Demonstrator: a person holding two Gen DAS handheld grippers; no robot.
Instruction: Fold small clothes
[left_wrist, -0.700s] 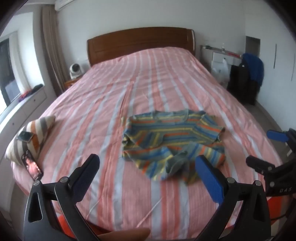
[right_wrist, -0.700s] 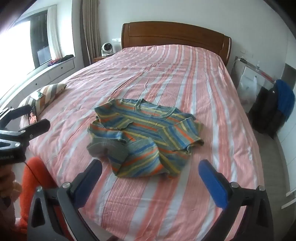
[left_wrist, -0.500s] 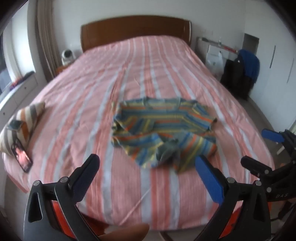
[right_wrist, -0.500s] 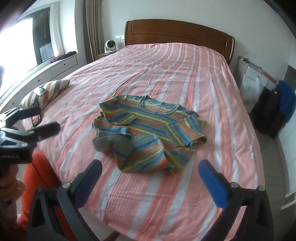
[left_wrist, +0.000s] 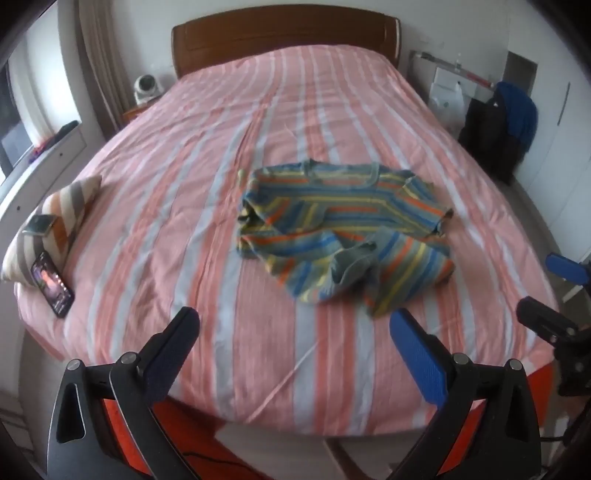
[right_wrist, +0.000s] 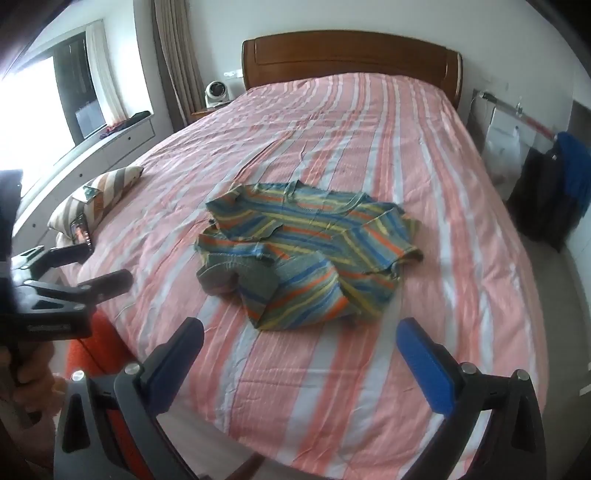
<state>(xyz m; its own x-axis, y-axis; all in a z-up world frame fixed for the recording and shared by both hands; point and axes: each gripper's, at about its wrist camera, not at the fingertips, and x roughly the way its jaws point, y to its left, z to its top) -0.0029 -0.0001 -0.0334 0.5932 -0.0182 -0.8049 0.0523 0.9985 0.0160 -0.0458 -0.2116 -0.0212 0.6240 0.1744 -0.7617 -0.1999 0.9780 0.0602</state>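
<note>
A small striped shirt (left_wrist: 343, 229) in blue, orange, yellow and green lies crumpled on the pink striped bed (left_wrist: 207, 206), its lower part bunched up. It also shows in the right wrist view (right_wrist: 306, 254). My left gripper (left_wrist: 295, 332) is open and empty, above the bed's foot edge, short of the shirt. My right gripper (right_wrist: 299, 343) is open and empty, also near the foot edge, in front of the shirt. The left gripper shows at the left of the right wrist view (right_wrist: 92, 266), and the right gripper at the right of the left wrist view (left_wrist: 554, 291).
A striped cushion (left_wrist: 55, 221) with a phone on it and a second phone (left_wrist: 51, 284) beside it lie at the bed's left edge. A wooden headboard (left_wrist: 284, 40) stands at the far end. A dark bag with a blue garment (left_wrist: 506, 125) stands right of the bed.
Both grippers have shifted a little at the foot of the bed; both views show the shirt from slightly different angles. The shirt has not moved and nothing was grasped.
</note>
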